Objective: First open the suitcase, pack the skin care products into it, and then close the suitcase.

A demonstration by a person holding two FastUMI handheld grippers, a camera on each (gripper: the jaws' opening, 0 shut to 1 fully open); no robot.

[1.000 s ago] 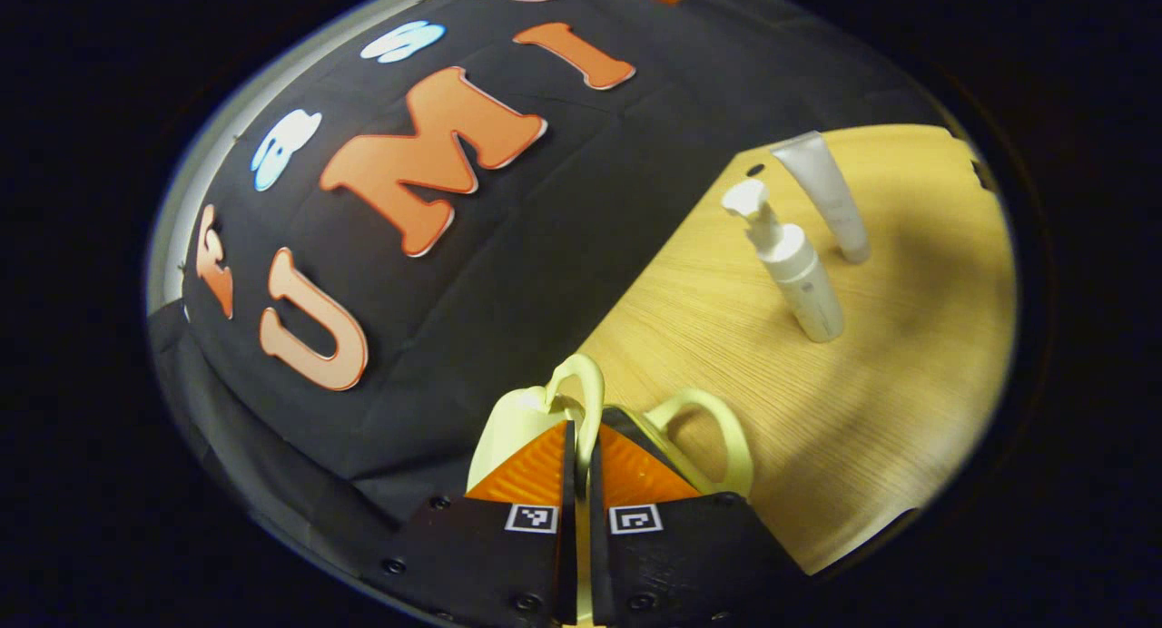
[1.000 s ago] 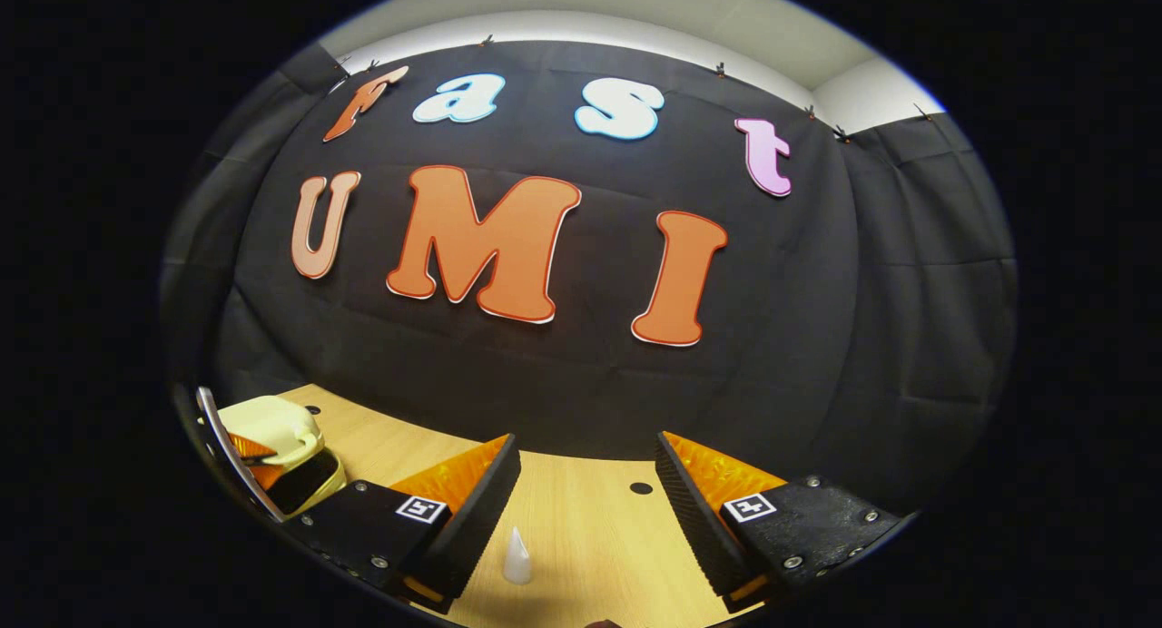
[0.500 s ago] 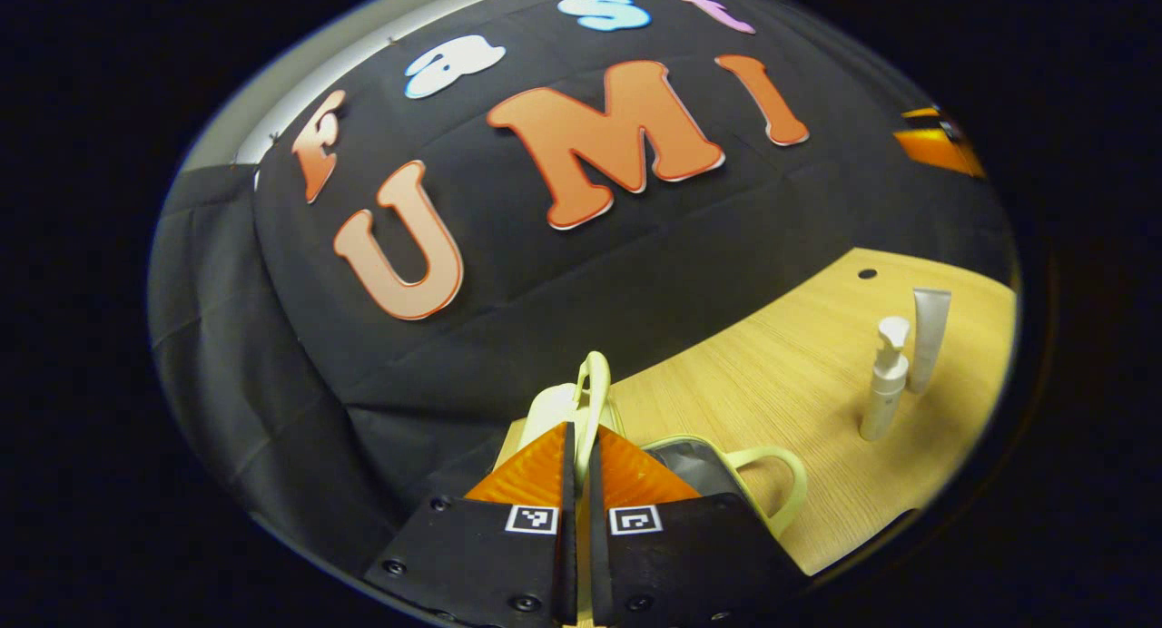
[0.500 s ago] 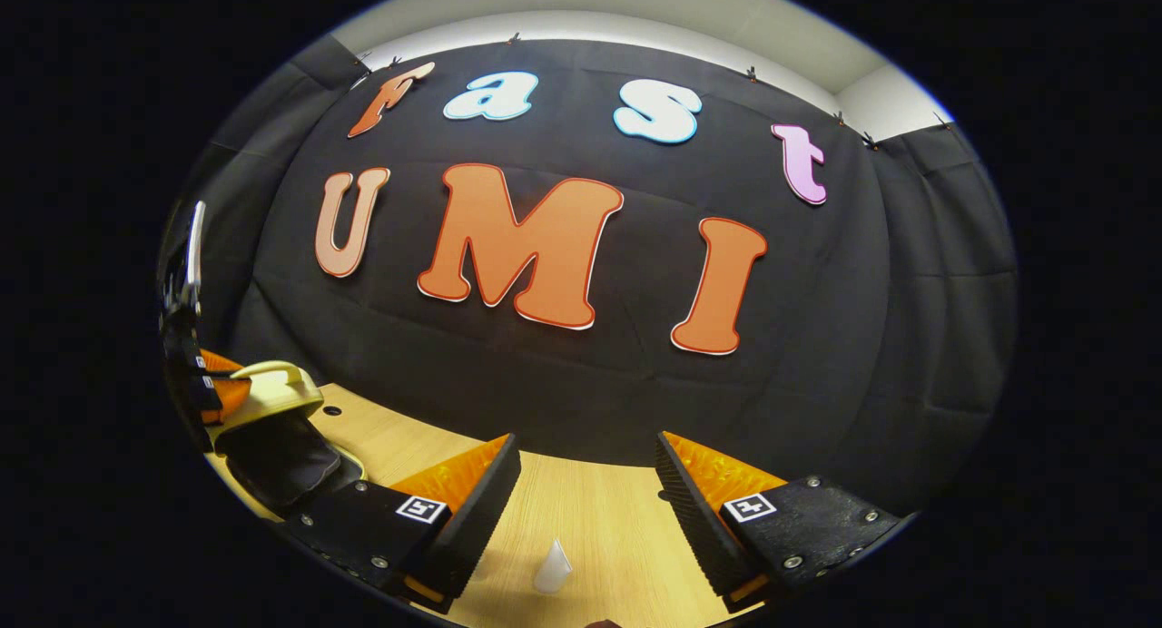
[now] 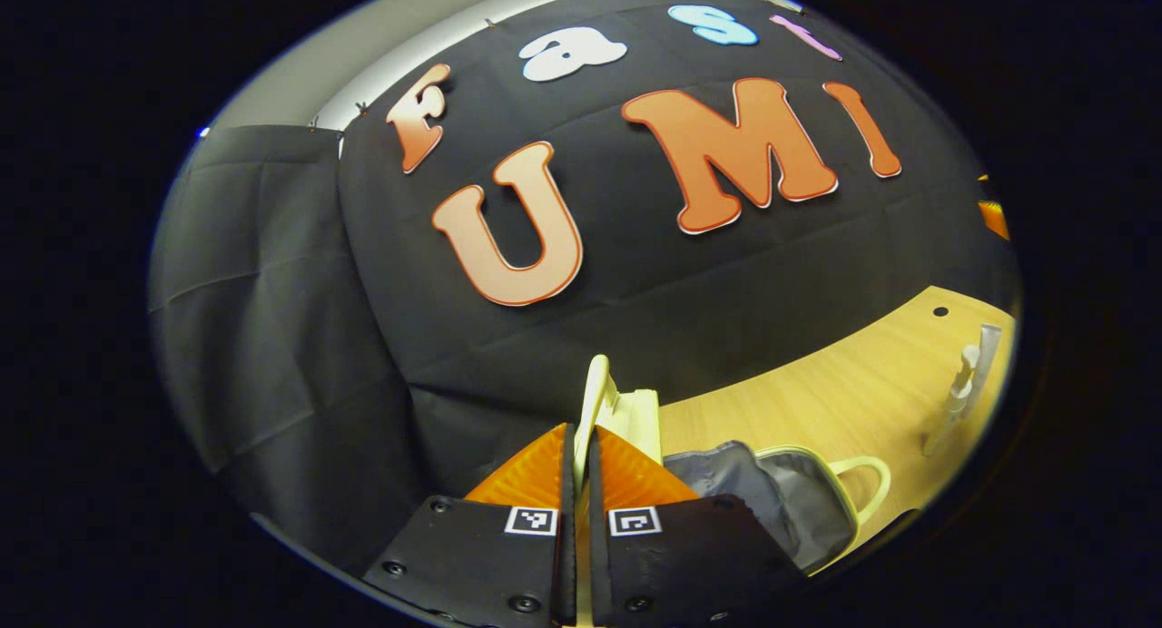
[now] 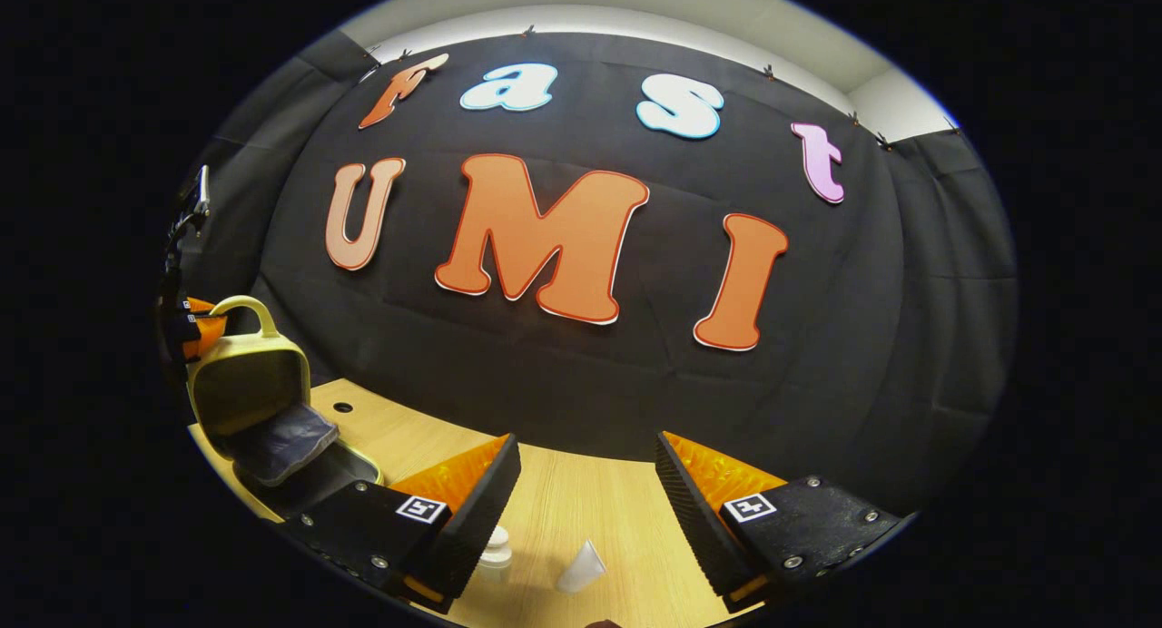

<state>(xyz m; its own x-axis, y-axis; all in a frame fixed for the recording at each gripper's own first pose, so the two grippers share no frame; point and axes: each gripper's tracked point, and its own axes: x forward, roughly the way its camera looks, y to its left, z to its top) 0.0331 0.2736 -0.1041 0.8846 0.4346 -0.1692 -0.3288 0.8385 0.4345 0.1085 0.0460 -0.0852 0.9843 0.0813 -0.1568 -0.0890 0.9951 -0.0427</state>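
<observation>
Black cloth walls enclose the booth on all visible sides, above a light wooden table point(image 6: 581, 510) with a small dark hole in its top.

Left gripper point(image 5: 581, 446): fingers pressed together on the pale yellow loop handle point(image 5: 595, 397) of the lid of a small pale yellow suitcase point(image 6: 250, 383). In the right gripper view the lid stands raised, roughly upright, with the base on the table at the left edge; the grey fabric lining point(image 5: 772, 492) of the interior is exposed and partly slumped. A second loop handle point(image 5: 862, 483) projects from the base toward the table's open area.

Right gripper point(image 6: 590, 492): fingers spread wide apart, holding nothing, positioned over the table well to the right of the suitcase.

Skin care products: a white pump bottle point(image 5: 958, 392) and a white squeeze tube point(image 5: 988, 351) stand upright on the table, just beside one another, well apart from the suitcase. The right gripper view shows their tops between that gripper's fingers.

Suitcase status: open. Products: outside it.
</observation>
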